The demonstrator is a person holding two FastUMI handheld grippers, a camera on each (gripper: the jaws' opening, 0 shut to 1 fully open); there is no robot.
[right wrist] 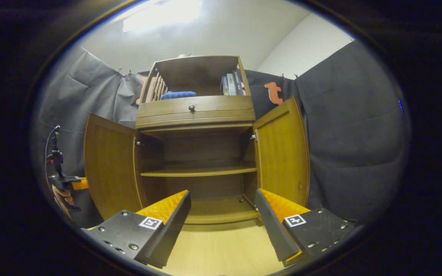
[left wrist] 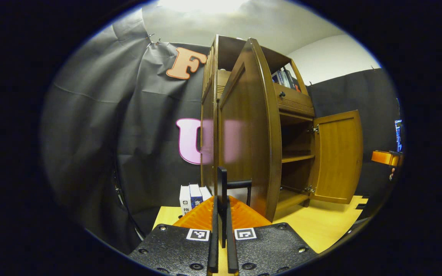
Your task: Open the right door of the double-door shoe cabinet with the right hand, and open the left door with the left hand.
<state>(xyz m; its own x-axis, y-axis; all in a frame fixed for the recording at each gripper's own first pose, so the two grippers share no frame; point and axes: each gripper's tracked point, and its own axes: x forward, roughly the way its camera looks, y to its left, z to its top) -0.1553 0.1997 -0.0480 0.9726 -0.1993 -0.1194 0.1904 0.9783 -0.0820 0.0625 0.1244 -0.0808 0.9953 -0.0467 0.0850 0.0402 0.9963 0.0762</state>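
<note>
Both doors open — left door [right wrist: 109, 168], right door [right wrist: 282, 151].

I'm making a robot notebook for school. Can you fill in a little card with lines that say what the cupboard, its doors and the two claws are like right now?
cabinet: wooden shoe cabinet standing on a light wood surface
left door: swung open
right door: swung open
inside: one shelf, bare as far as can be seen
top shelf: books and a blue thing
drawer: shut, with a dark knob
left claw: pinched on the left door's dark handle
right claw: open, holding nothing
</note>
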